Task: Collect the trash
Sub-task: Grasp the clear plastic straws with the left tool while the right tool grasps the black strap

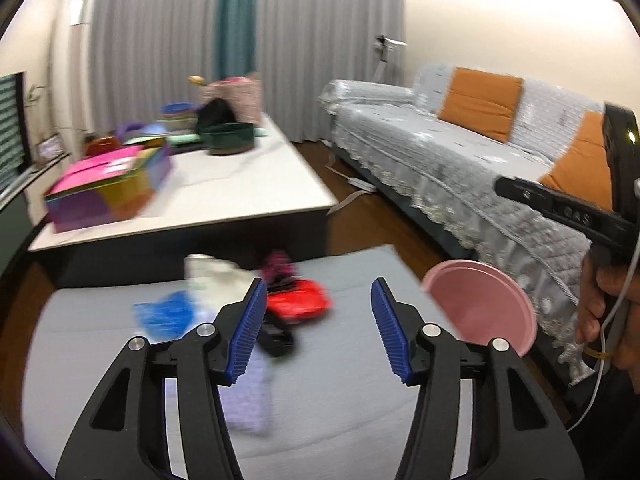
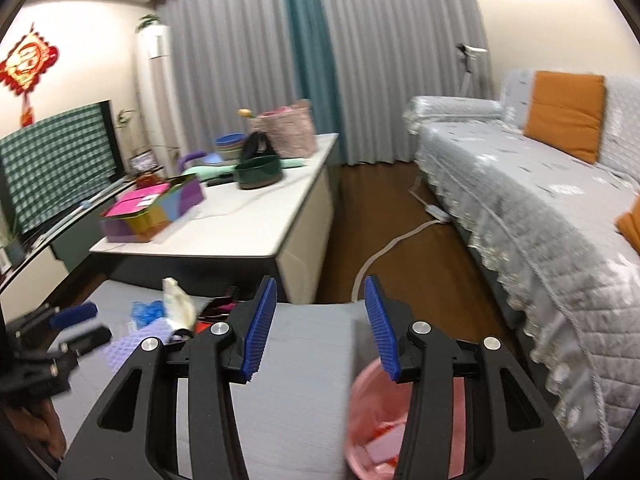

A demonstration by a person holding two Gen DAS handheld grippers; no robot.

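Pink bin [image 2: 374, 432] holds red and pale scraps [image 2: 384, 446].

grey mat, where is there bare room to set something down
Free: the grey mat between the trash pile and the pink bin, and the near strip in front of the pile. Crowded: the far left, where the blue bag, red wrapper and white tissue lie bunched together.

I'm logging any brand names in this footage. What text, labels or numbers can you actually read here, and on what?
"QAS", partly legible: on the black body of the right gripper.
Gold character on the red wall ornament: too blurred to read.
White label on the pink box: too small to read.
Nothing else is legible.
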